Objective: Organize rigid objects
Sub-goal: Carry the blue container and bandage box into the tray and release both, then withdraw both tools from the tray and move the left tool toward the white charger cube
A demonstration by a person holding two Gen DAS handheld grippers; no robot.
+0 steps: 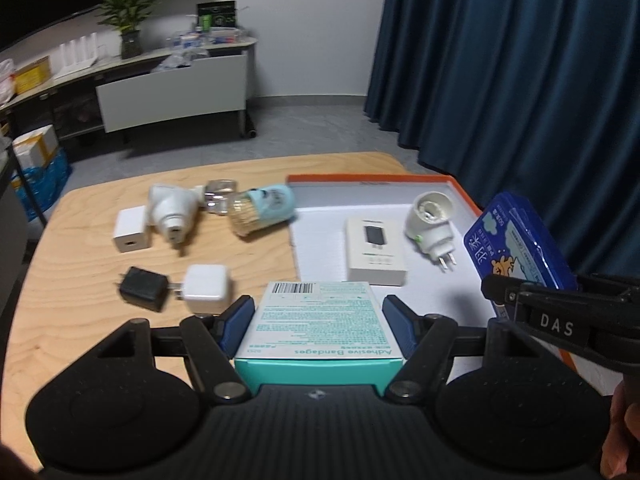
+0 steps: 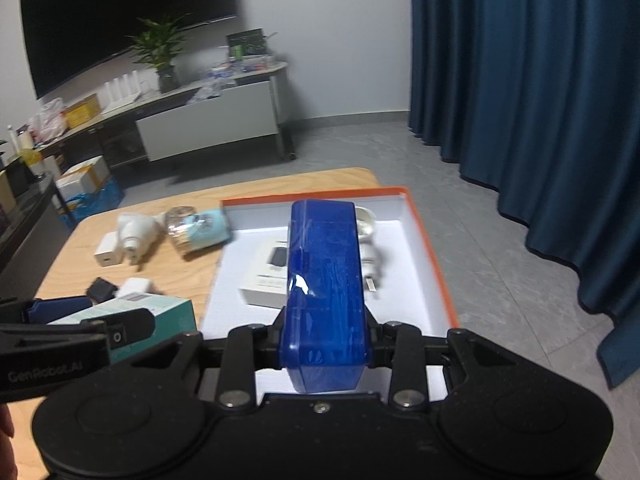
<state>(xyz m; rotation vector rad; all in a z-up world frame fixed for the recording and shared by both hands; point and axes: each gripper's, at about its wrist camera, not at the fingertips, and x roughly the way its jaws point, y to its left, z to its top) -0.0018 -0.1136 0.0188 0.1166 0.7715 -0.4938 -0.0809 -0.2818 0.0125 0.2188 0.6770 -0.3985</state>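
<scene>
Left gripper (image 1: pixel 318 322) clamped on a teal adhesive bandage box (image 1: pixel 316 320), pads pressed to both its sides. Right gripper (image 2: pixel 324 344) closed tight on a blue plastic case (image 2: pixel 322 280), held on edge. Ahead of the right gripper, an orange-rimmed white tray (image 2: pixel 432 256) with a white charger box (image 1: pixel 376 250) and a white plug-in adapter (image 1: pixel 430 226) inside. Ahead and left of the left gripper, on the wooden table (image 1: pixel 80 272): black charger (image 1: pixel 142 288), white charger (image 1: pixel 206 288), white cube adapter (image 1: pixel 130 230), toothpick jar (image 1: pixel 262 210) lying on its side.
</scene>
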